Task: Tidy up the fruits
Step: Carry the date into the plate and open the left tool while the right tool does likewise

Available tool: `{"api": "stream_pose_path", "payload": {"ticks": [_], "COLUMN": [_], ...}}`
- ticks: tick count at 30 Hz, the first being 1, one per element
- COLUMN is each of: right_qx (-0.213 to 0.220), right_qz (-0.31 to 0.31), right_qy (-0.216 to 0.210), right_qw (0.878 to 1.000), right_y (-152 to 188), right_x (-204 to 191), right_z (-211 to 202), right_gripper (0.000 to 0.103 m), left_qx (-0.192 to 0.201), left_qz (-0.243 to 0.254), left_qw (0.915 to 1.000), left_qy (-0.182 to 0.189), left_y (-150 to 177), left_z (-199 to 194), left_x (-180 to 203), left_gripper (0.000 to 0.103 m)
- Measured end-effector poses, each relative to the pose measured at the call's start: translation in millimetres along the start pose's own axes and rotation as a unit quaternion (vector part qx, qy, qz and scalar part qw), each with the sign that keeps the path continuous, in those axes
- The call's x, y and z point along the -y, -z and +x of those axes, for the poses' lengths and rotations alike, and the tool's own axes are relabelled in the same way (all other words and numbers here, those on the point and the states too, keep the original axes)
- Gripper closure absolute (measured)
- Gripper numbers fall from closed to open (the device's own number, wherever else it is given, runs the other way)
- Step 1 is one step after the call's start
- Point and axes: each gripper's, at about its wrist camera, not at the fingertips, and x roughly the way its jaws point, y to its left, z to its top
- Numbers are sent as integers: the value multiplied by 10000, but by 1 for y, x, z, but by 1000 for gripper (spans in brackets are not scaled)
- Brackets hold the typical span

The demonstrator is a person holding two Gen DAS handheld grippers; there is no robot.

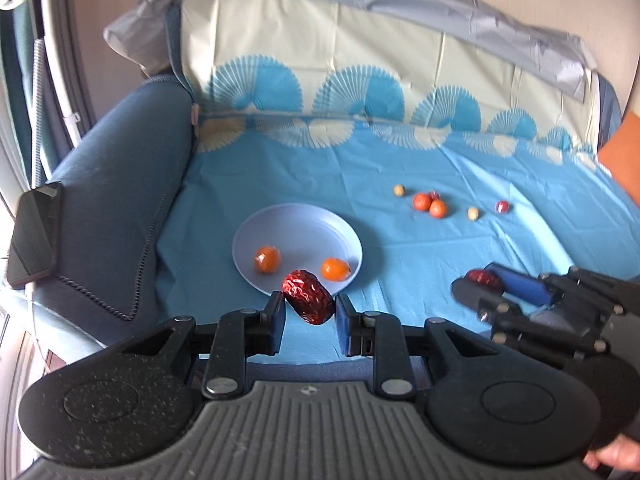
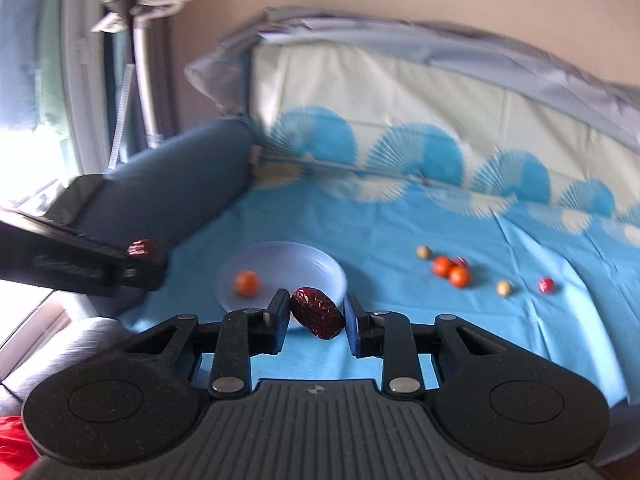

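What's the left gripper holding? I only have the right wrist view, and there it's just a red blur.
Observer: A wrinkled date, held between the fingers of the left gripper. It is the same kind as the right date in the right gripper.
Operator: Plate count? I see one orange fruit.
Observer: Two. The left orange fruit and the right orange fruit both sit inside the plate. Your date hides the second.
Operator: Anything on the sofa arm?
Observer: A dark phone lies on its outer end.
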Motion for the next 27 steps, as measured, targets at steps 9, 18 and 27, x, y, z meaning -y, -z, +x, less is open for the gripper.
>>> {"api": "stream_pose_path", "payload": {"ticks": [9, 18, 27], "right_qx": [86, 110, -5], "right_qz": [-352, -329, -371], "right_qy": [-180, -131, -187], "right_qw": [9992, 9993, 9991], "right_y": [0, 2, 2], "right_x": [-29, -24, -26], "right_z": [-20, -26, -19], "right_gripper": [73, 73, 73], "left_qx": [316, 300, 181], "left_qz": [-242, -200, -288], "left_qw": [9992, 9993, 9994], "left_qy": [-30, 80, 29], "left_y": [7, 9, 8], "left_z": [-30, -28, -18], "left_x": [-11, -9, -19], "left_gripper": [74, 74, 74]}}
